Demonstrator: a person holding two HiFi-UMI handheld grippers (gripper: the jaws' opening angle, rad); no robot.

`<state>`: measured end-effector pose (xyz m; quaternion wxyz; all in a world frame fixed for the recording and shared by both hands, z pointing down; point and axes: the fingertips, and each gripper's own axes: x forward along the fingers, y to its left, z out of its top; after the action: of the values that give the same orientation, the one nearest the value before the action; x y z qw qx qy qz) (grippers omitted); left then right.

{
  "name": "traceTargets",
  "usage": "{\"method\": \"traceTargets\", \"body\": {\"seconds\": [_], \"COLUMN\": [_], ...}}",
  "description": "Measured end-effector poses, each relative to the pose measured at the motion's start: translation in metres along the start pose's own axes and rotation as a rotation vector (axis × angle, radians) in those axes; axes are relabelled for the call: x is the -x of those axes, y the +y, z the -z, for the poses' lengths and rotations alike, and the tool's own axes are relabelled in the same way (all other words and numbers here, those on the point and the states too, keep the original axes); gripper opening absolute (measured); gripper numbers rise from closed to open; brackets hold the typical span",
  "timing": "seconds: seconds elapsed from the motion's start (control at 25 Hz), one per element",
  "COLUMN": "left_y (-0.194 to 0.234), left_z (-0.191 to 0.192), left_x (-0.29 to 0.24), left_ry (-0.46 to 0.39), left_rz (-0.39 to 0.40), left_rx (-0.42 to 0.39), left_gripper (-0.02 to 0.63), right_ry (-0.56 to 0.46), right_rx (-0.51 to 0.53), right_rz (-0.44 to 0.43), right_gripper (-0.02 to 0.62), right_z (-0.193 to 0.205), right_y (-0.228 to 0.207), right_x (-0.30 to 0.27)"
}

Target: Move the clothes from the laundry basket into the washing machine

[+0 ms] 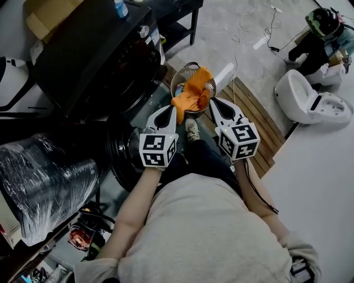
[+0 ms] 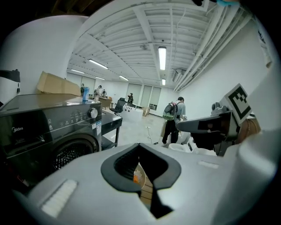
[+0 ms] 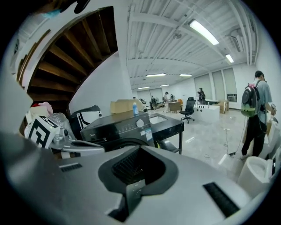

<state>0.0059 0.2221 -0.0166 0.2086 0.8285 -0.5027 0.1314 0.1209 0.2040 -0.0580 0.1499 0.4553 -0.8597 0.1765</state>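
A round laundry basket (image 1: 178,77) stands on the floor ahead of me, holding orange clothes (image 1: 193,94) that spill over its near rim. The black washing machine (image 1: 94,61) stands to its left, with its round door (image 1: 119,157) swung open towards me. My left gripper (image 1: 172,110) hovers just short of the basket's near rim, jaws shut and empty. My right gripper (image 1: 215,103) hangs beside it, also shut with nothing held. The left gripper view shows the washer front (image 2: 52,132) and the right gripper (image 2: 210,127). The right gripper view shows the washer (image 3: 127,127) and the left gripper (image 3: 79,147).
A wooden slat mat (image 1: 260,121) lies under and right of the basket. A white machine (image 1: 310,99) sits at the far right. A plastic-wrapped bundle (image 1: 44,182) lies low on the left. A black table (image 1: 177,16) stands behind the washer. People stand far across the hall.
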Motion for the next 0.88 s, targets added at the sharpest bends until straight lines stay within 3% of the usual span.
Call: {"method": "traceTargets", "body": {"seconds": [0.24,0.56,0.88], "left_y": [0.028,0.047,0.083], "left_z": [-0.017,-0.038,0.002], "left_x": [-0.060,-0.107,-0.140], "left_ry": [0.041,0.037,0.133], "left_rz": [-0.066,-0.121,-0.134], "left_rx": [0.049,0.114,0.107], "left_gripper": [0.009,0.009,0.009], "right_ry": [0.060,0.154,0.276], "right_rx": [0.008,-0.033,-0.074], "right_rz": [-0.068,-0.125,-0.179], "right_gripper": [0.008,0.008,0.009], "right_z": [-0.020,-0.012,0.036], "right_y": [-0.043,-0.082,-0.083], "right_x": [-0.055,-0.102,-0.149]}}
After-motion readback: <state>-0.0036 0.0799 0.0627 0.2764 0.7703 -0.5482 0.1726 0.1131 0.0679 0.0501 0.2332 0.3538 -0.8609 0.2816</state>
